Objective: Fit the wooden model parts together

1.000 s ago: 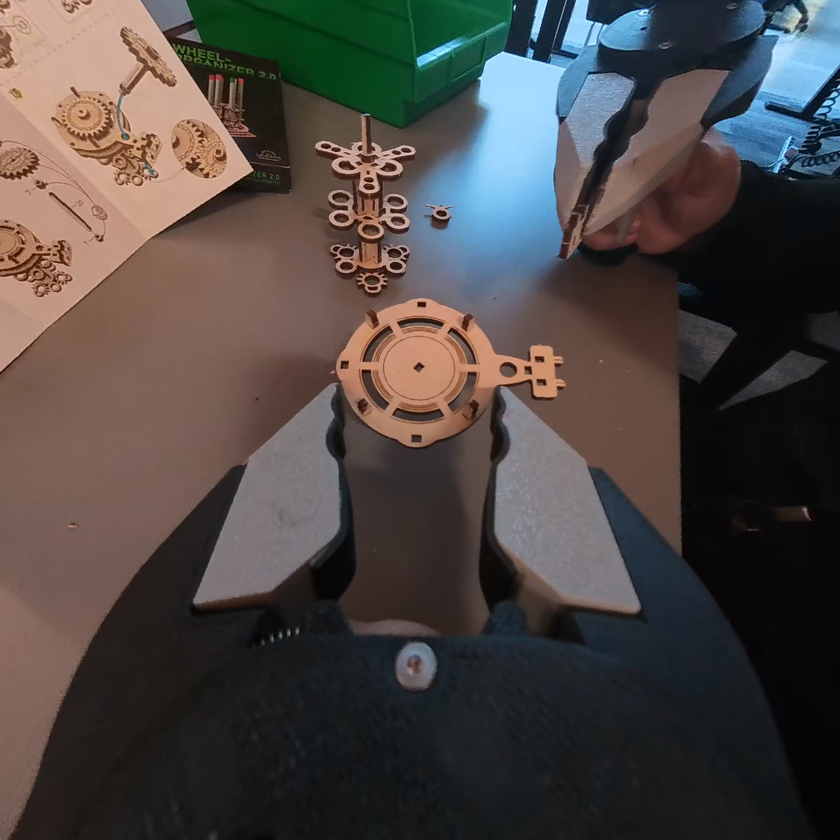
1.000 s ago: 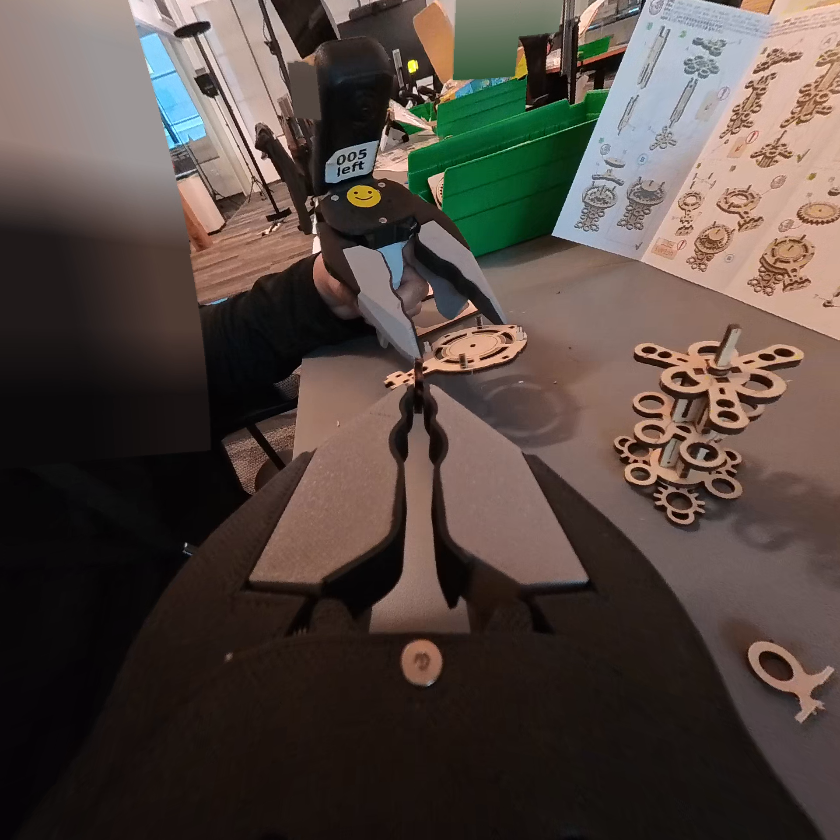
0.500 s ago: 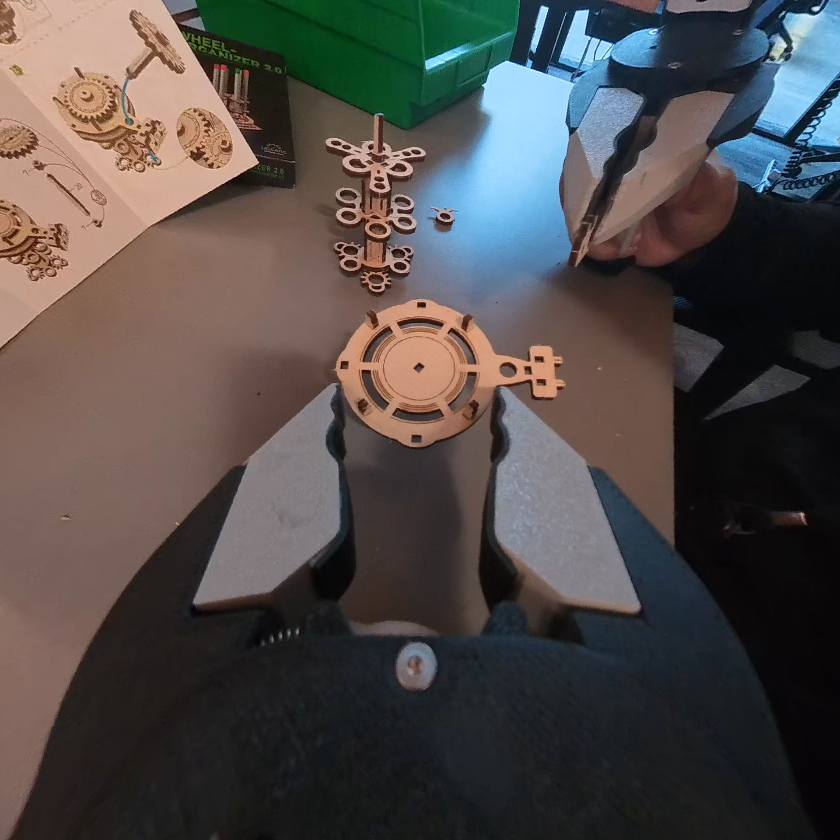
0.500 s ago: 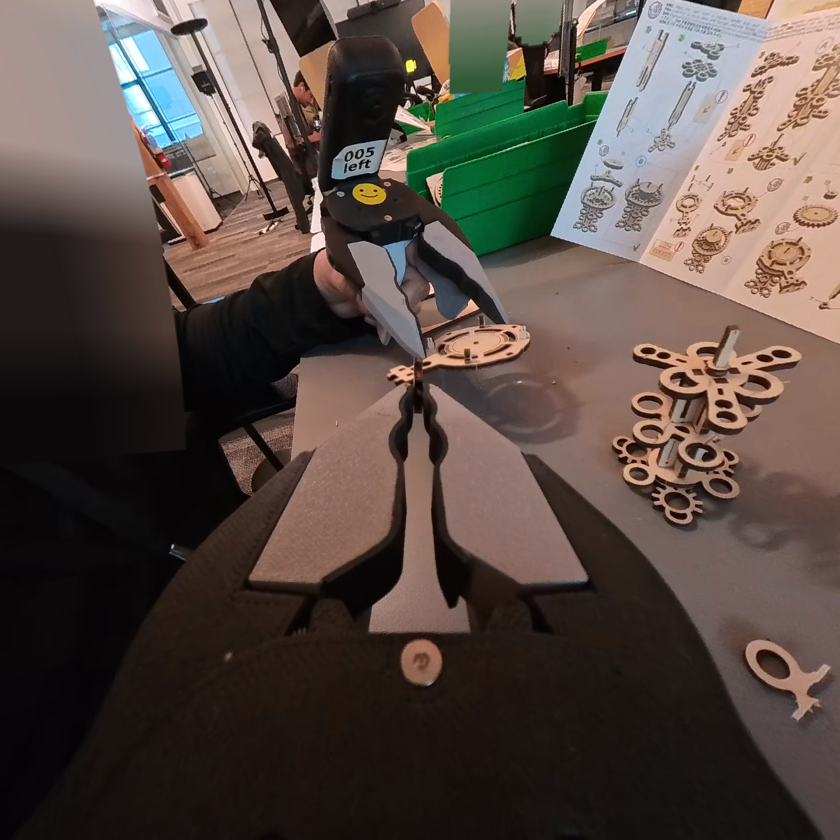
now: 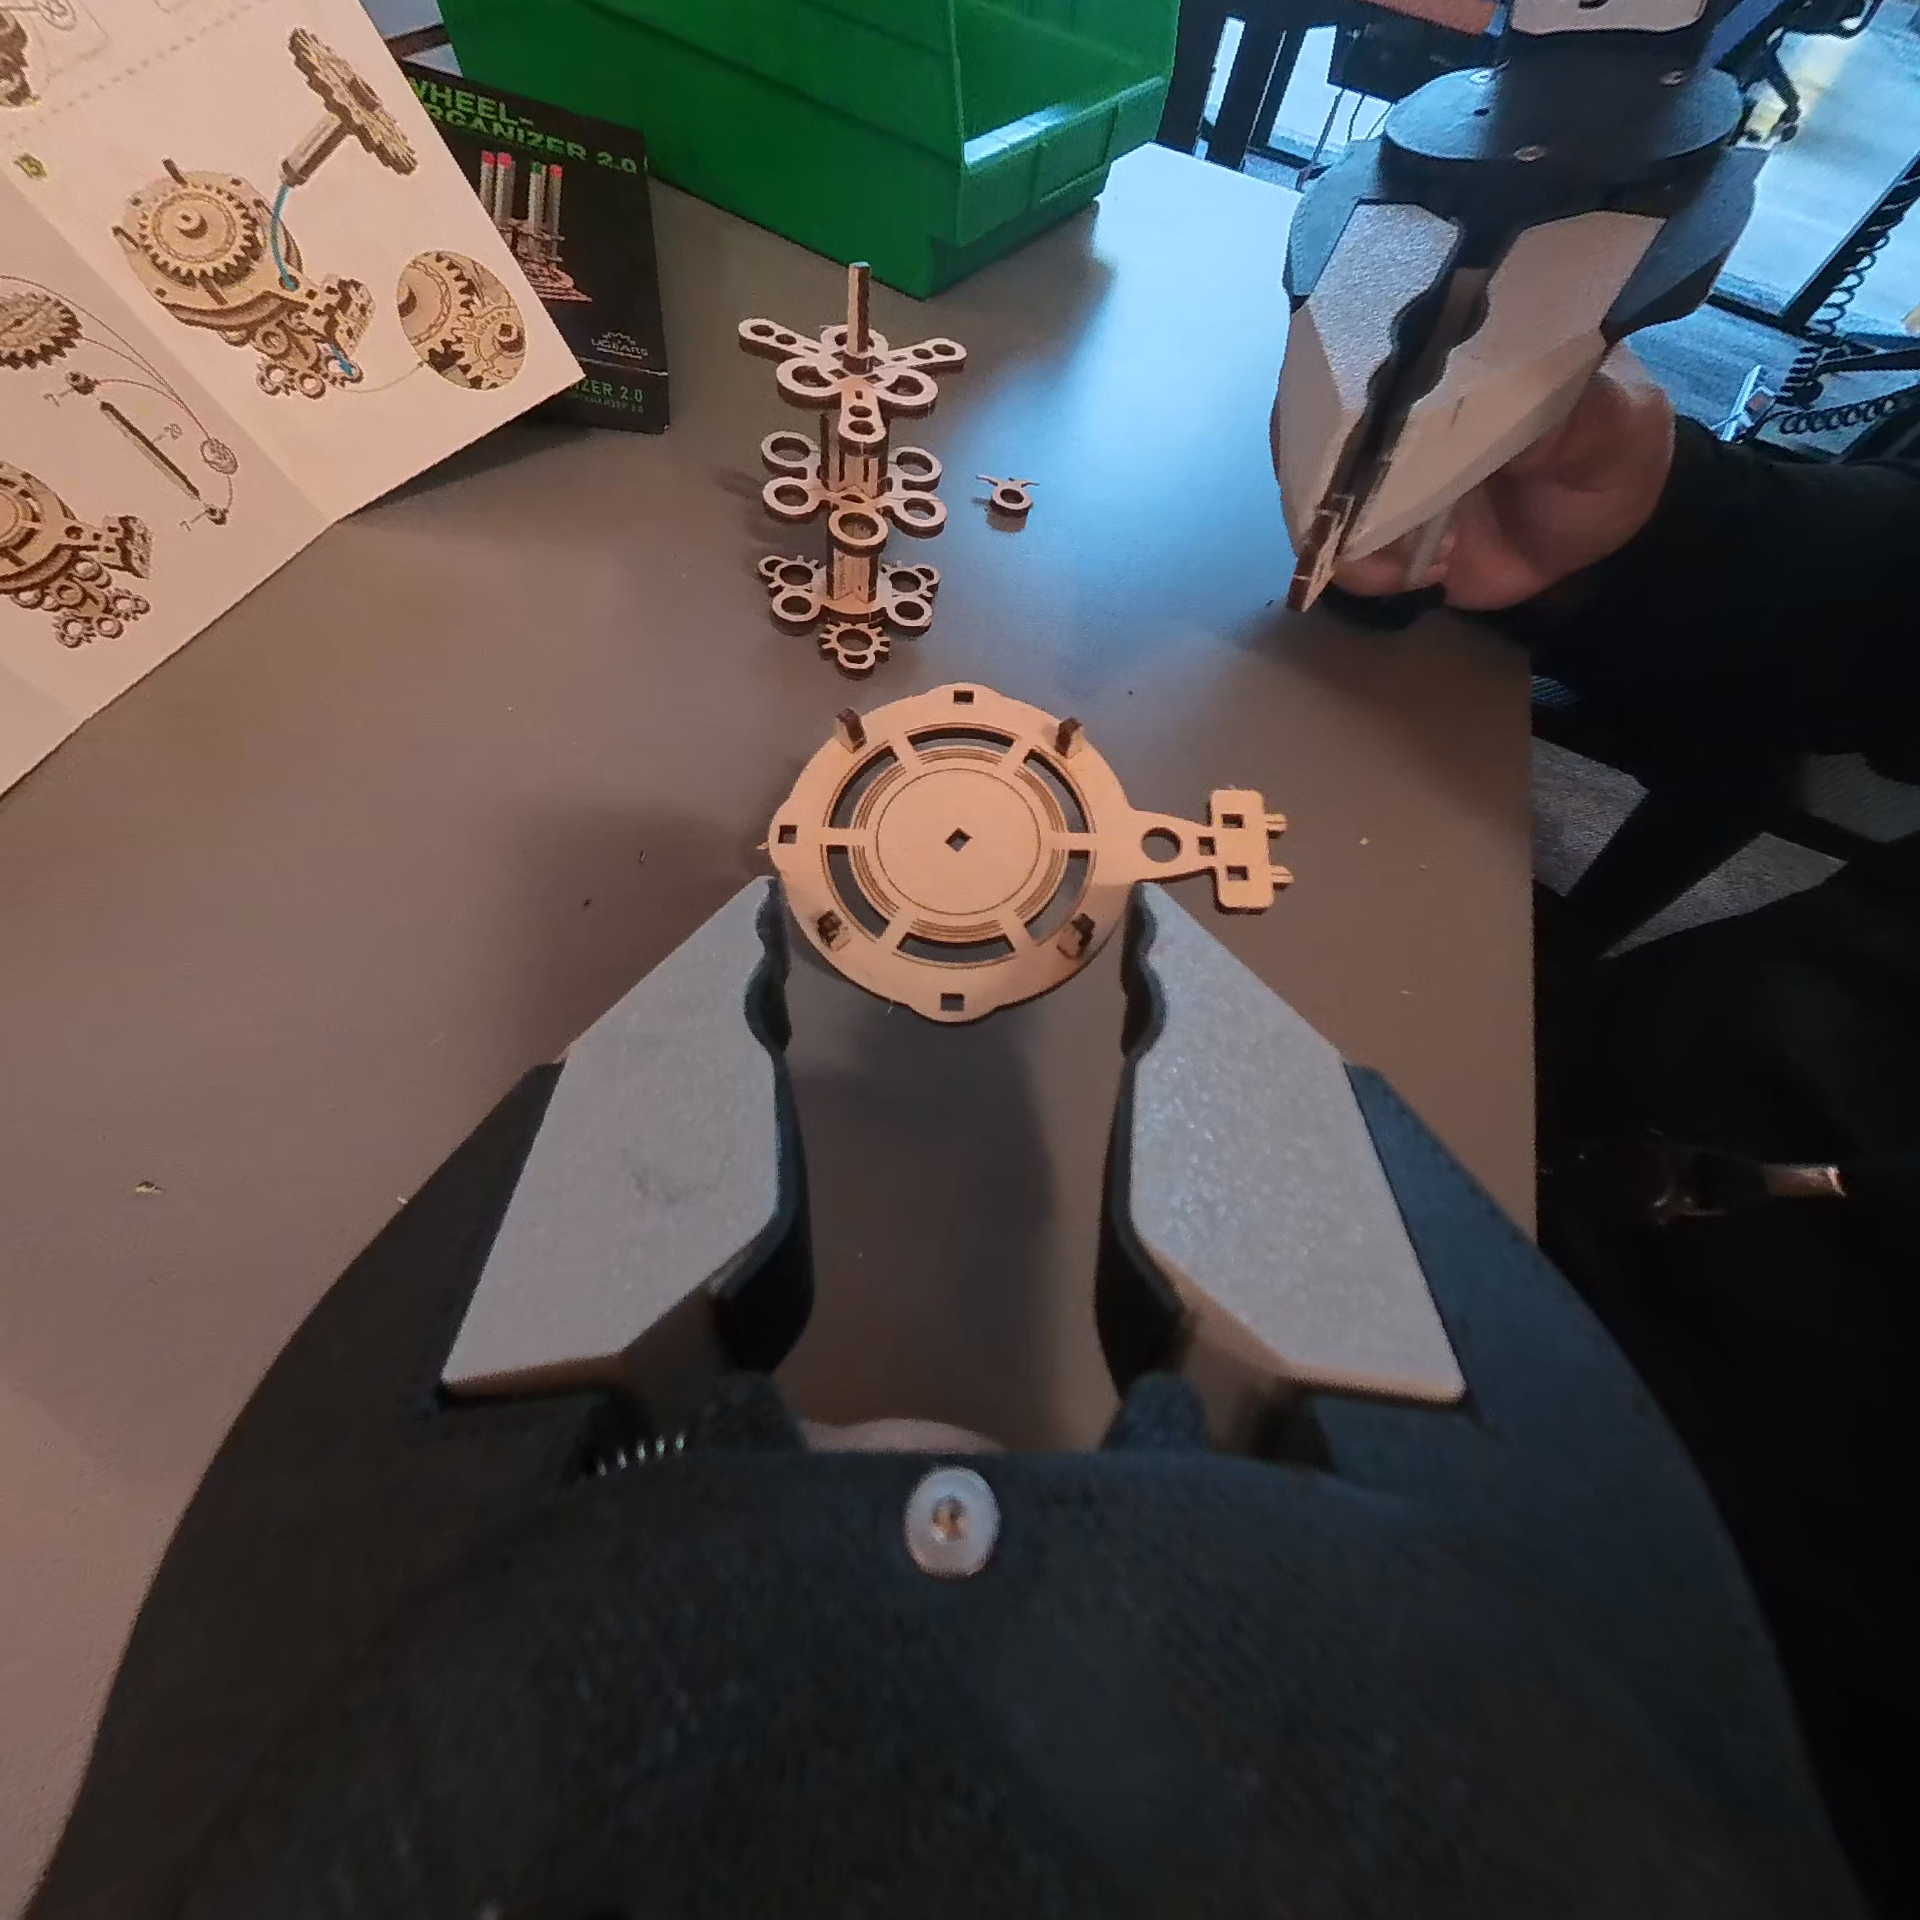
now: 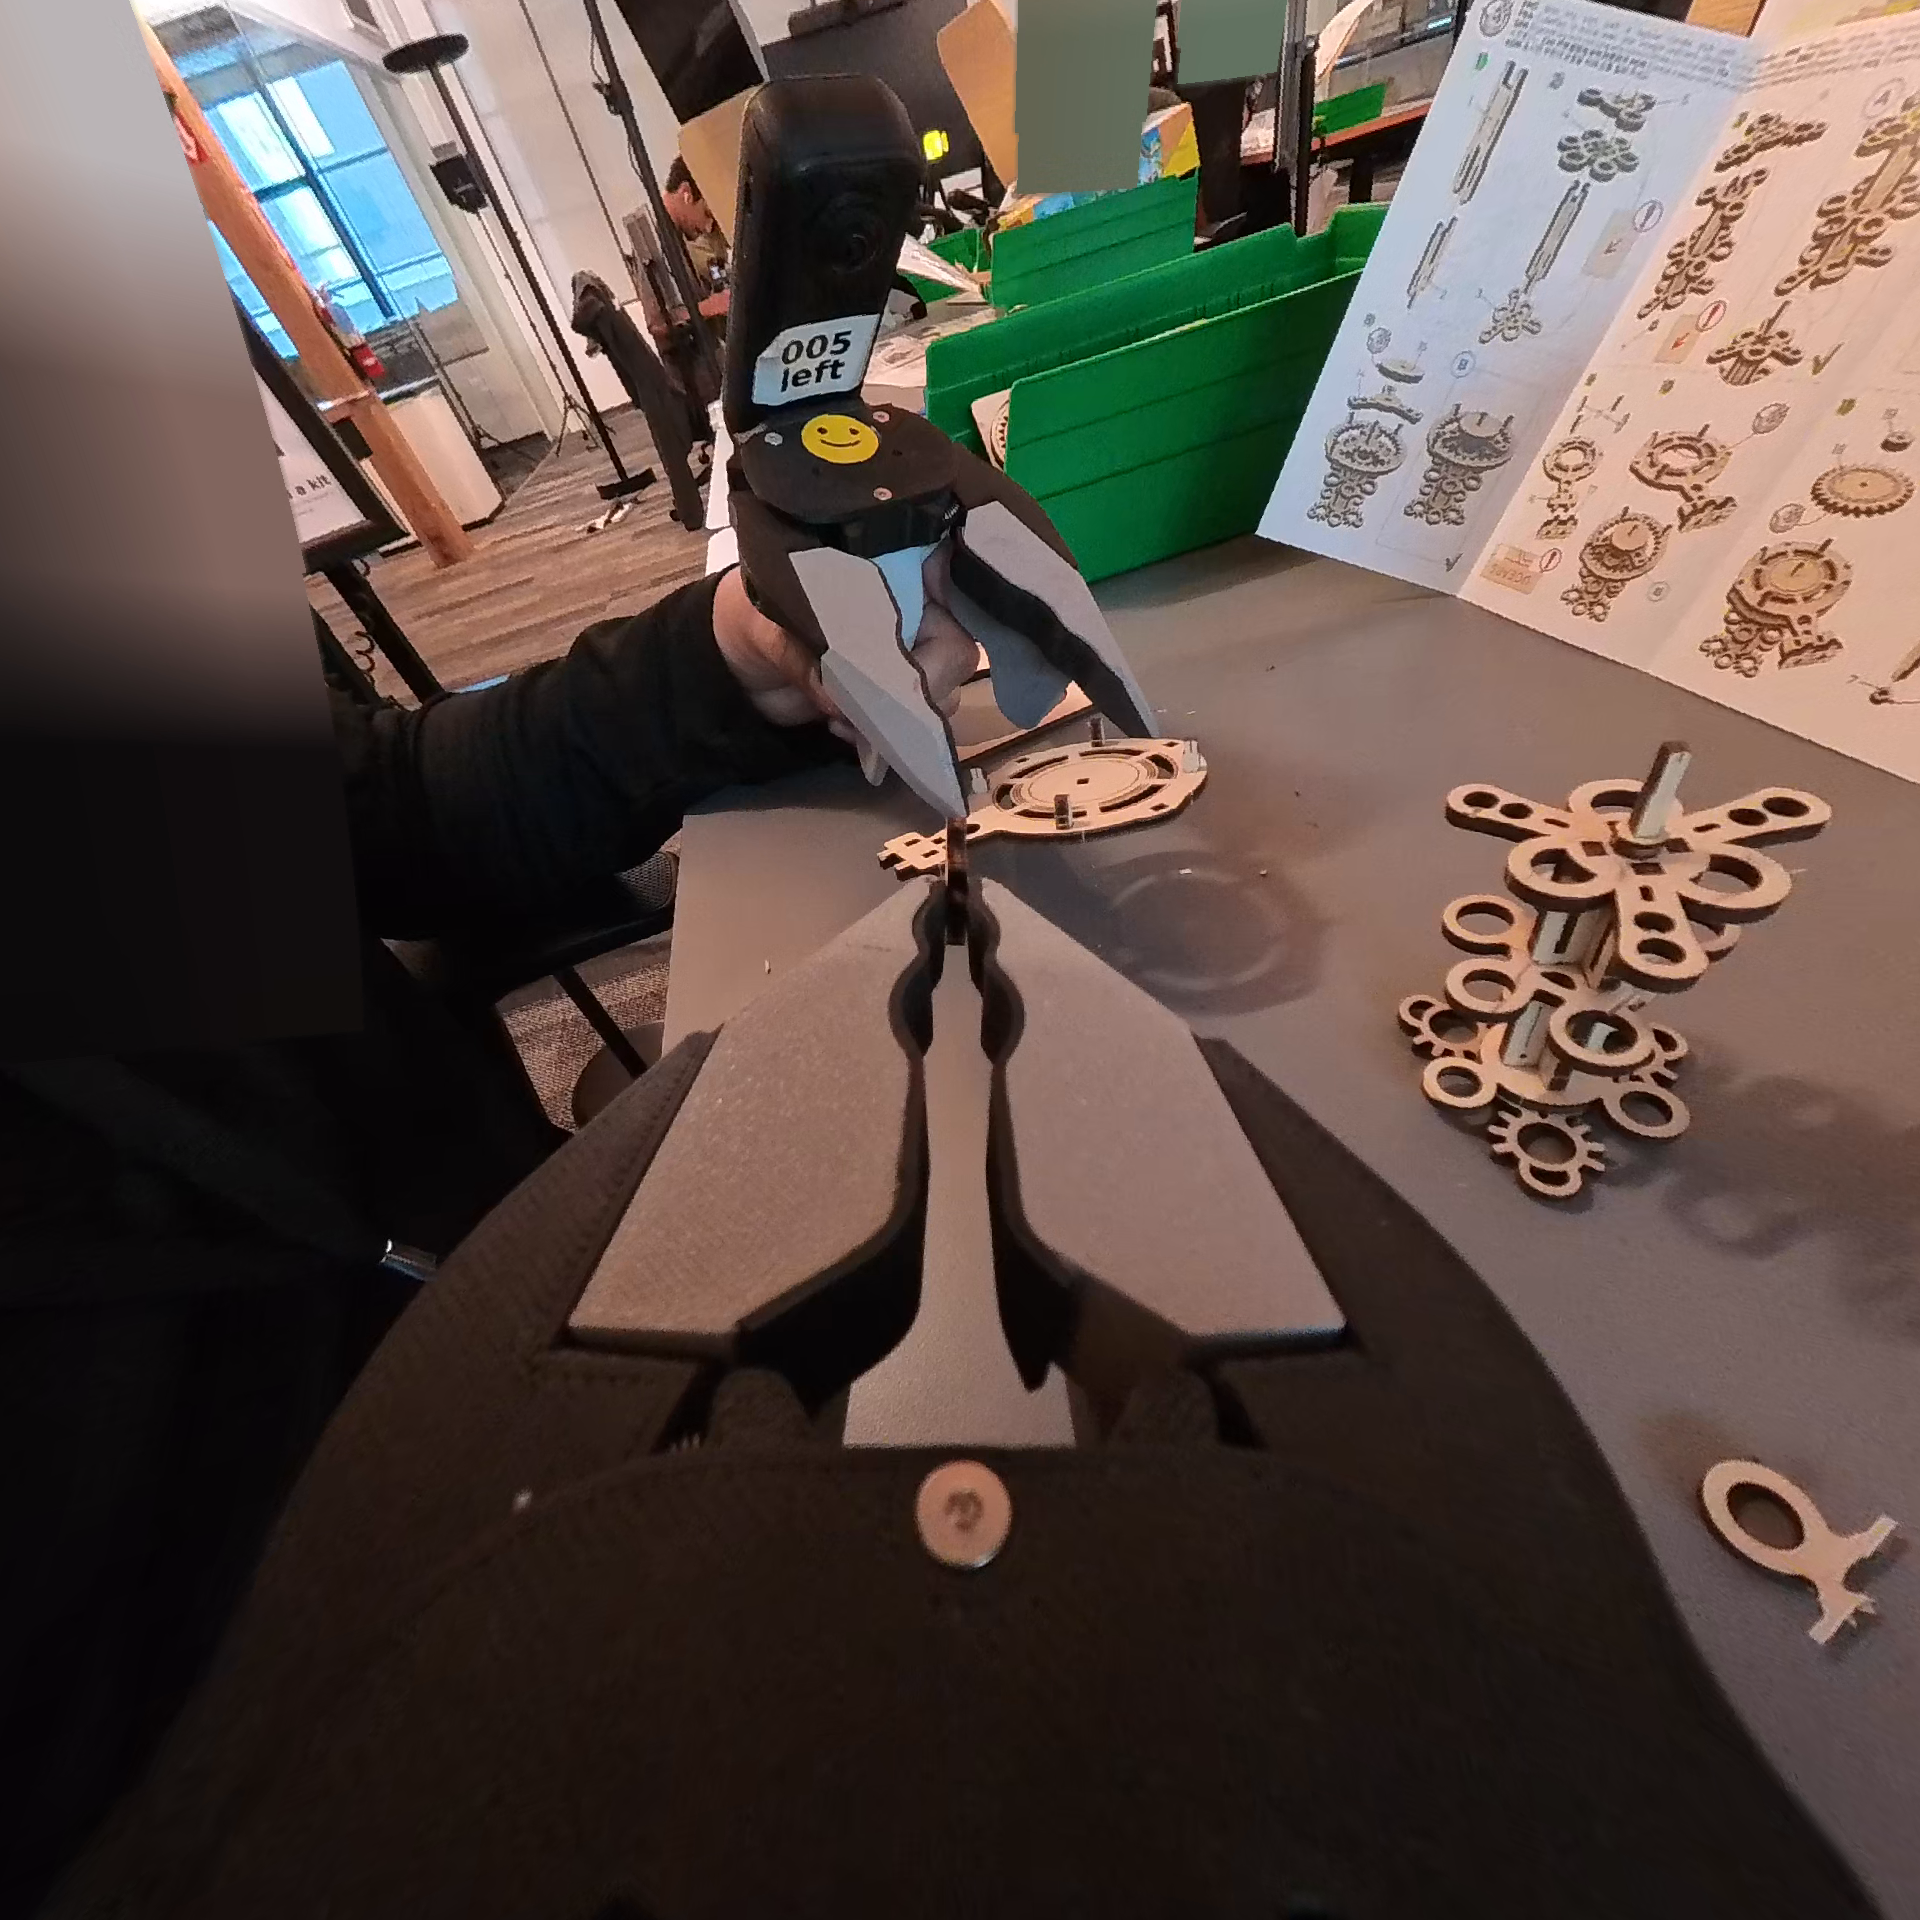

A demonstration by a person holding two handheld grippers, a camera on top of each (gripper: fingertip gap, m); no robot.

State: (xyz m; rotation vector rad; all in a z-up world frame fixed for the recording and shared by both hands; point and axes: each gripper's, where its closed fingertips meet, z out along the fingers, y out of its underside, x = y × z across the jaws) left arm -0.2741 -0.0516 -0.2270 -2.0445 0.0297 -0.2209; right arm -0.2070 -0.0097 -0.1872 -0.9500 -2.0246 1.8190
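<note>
In the left wrist view, the left gripper [image 5: 951, 914] is holding a round wooden plate [image 5: 951, 844] at the centre of the frame, its fingers pinching the plate's rim from both sides and keeping it raised above the grey table [image 5: 364, 831]. The plate's slotted tab [image 5: 1236, 850] is sticking out toward the right of the frame. At upper right, the right gripper [image 5: 1311, 561] is hanging with its fingers pressed on a small wooden piece [image 5: 1317, 551]; its shape is hard to read from here. A tiered ring tower [image 5: 847, 499] is standing upright in the upper middle, with a small loose ring [image 5: 1006, 495] just beside it, a green bin [image 5: 831, 114] behind, and an instruction sheet [image 5: 156, 312] at upper left.

In the right wrist view, the pinched piece [image 6: 954, 868] is showing edge-on at the fingertips, a thin dark sliver lined up just short of the tab [image 6: 920, 850] at mid-frame. This view also shows the plate's shadow on the table below it, confirming it is lifted, and a keyhole-shaped part [image 6: 1792, 1548] lying at lower right.

The step in hand seems to be fitting the small piece into the tab. The next move is calling for a short, straight push into a slot while the left holds firm; the thin piece could tilt or snap if misaligned.
</note>
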